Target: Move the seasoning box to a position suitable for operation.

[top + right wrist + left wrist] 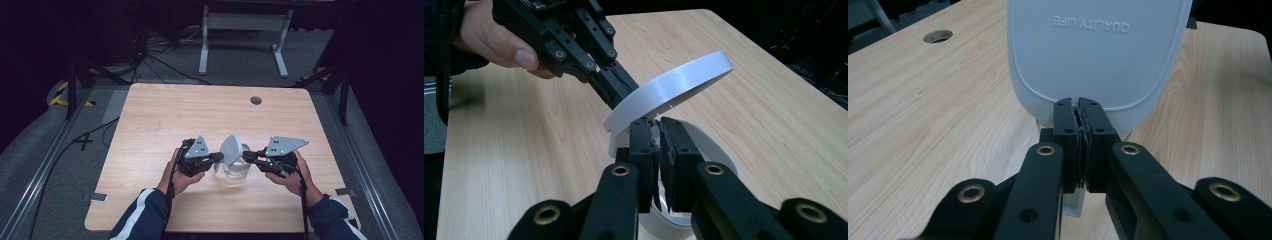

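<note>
my left gripper (218, 158) was clamped on the lower edge of the lid (231, 149), its jaws pressed nearly together with just the thin rim between them. the left gripper view showed the lid (1098, 55) standing almost upright ahead of my jaws, a smooth white panel with raised lettering upside down near its top. under it sat the clear jar (236, 171) on the table (150, 115), near the front edge and about midway across, and the lid was tilted up off the jar's mouth on its near-left side (whether it was hinged to the jar or free i could not tell). my right gripper (250, 156) came in from the other side, its jaws drawn close on the jar's white rim (704, 137); in the right gripper view the pads (674, 150) sat on either side of that rim, a narrow gap between them, and i could not be sure how hard they pressed. the same view showed my left gripper (621, 86) farther off, biting the lid (674, 85) at its low end, with my left hand (494, 37) behind it. from above, both hands flanked the jar, the left hand (180, 175) and the right hand (295, 175) near the table's front edge. a round hole (256, 100) lay in the tabletop far beyond.
</note>
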`<state>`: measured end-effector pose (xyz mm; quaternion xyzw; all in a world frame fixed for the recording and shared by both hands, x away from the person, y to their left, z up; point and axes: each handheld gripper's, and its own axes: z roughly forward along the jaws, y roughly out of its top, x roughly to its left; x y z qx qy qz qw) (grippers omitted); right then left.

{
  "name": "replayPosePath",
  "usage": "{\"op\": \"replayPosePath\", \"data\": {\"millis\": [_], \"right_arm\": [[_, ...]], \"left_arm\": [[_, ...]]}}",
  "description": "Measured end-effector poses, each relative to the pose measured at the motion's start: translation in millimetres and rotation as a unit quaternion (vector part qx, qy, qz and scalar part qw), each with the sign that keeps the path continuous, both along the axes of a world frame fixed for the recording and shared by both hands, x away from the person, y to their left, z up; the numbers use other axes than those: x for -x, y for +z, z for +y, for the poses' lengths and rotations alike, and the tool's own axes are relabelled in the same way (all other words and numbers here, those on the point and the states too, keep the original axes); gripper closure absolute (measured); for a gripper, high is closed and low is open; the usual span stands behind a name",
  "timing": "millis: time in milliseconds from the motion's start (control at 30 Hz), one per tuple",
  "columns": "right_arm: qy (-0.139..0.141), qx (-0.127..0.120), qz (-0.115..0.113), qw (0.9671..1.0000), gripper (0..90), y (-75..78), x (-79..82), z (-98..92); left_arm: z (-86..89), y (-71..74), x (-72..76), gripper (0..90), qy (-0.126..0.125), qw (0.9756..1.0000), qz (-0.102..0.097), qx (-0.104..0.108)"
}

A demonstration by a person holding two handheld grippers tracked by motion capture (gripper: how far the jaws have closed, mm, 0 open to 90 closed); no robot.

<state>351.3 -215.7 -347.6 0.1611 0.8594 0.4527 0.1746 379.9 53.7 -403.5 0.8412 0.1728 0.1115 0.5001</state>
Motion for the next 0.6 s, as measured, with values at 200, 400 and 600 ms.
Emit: {"op": "replayPosePath", "data": {"millis": [200,400,600], "right_arm": [[0.006,0.003,-0.005,1.0,87.4,0.2,-0.1,5.5],[0.017,0.002,-0.013,0.9998,89.1,3.2,1.0,12.9],[0.023,0.011,-0.018,0.9995,89.5,2.3,2.0,21.6]], "left_arm": [[0.6,0.1,0.0,87.4,0.002,1.0,-0.002,-0.001],[5.7,0.8,0.9,87.5,0.007,0.9999,-0.004,-0.011],[20.2,3.9,4.7,86.8,0.019,0.9997,-0.008,-0.014]]}}
